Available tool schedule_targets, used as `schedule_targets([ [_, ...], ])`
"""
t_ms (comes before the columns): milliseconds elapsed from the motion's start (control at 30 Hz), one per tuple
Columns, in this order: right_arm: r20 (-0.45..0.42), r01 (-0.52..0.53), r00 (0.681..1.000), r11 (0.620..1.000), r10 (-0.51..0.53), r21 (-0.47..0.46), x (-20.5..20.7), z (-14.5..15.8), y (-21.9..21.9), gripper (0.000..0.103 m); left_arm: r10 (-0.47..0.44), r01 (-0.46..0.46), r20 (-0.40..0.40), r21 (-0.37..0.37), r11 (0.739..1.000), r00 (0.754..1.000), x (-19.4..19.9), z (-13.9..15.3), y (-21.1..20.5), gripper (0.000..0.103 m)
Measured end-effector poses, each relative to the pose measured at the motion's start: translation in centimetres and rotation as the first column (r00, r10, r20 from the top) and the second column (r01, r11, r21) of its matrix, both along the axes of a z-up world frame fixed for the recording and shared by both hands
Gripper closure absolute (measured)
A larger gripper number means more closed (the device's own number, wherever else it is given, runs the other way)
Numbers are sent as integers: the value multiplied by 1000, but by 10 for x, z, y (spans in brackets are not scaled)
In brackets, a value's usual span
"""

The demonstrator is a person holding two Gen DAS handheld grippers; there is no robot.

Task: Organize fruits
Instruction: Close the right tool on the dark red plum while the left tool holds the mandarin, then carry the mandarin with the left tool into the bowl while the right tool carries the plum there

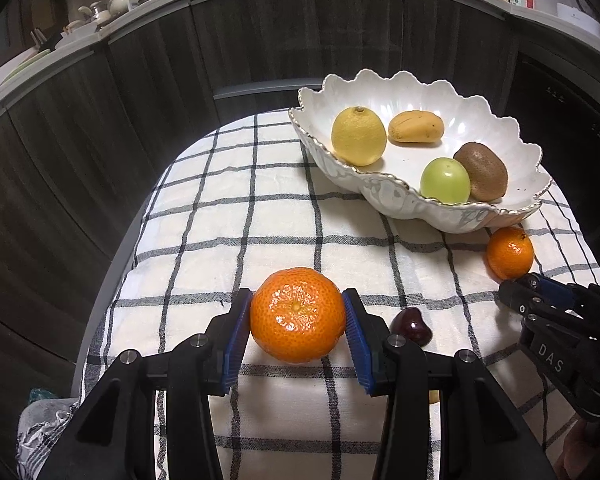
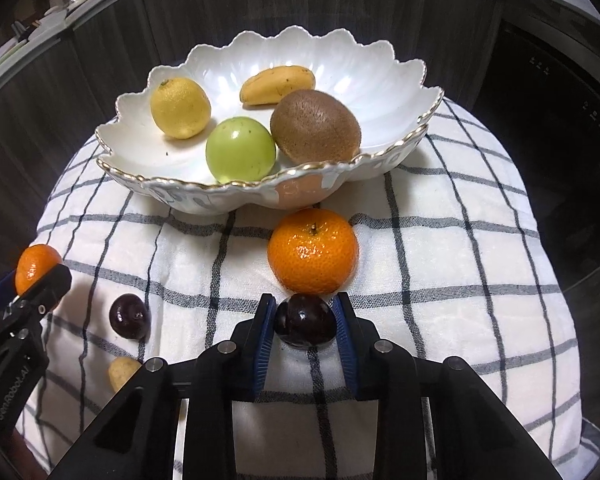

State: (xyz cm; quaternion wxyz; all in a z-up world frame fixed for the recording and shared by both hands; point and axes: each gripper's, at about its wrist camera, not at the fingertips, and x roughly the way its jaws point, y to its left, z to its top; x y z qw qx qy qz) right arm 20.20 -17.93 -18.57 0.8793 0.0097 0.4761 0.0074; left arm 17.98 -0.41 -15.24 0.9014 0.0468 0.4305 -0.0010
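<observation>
We find the left hand-held gripper [image 1: 298,314] clamped on a mandarin [image 1: 298,314], blue pads touching both flanks, the fruit low over or on the checked cloth [image 1: 228,220]; we can't tell which. The right hand-held gripper [image 2: 304,320] is grasping a dark cherry [image 2: 304,321], pads pressed to both sides, just in front of a second mandarin [image 2: 313,251] that sits near the foot of the white scalloped bowl [image 2: 355,60]. The bowl holds a lemon [image 2: 180,107], a green fruit [image 2: 240,149], a kiwi [image 2: 315,127] and a small yellow-orange fruit [image 2: 278,85]. Still loose on the cloth: another cherry [image 2: 130,316] and a small pale-yellow fruit [image 2: 120,373], the latter partly hidden behind the right unit's frame. Risks, in our judgement: the cherry is smooth, round and glossy, held near the pad tips, so it may squirt out if squeezed harder or tilted, or bruise under pressure. Lifting fwd, the right unit could nudge the mandarin ahead and roll it toward the cloth edge. The bowl contents are crowded on the near side; a fruit dropped from height may bounce off the kiwi or green fruit. Both units heading for the bowl together may collide approx. at the rim.
</observation>
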Motion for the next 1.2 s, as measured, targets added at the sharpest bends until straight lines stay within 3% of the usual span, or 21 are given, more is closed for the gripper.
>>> schedule_targets([
  [667,149,6,989,1000,-7,9,-9,76,-13,72,-47,50,99,-30,998,994,7,55,-23,58],
  [1200,223,15,975,1000,-12,-14,36,109,-28,72,-90,98,173,-37,995,981,61,88,-43,58],
])
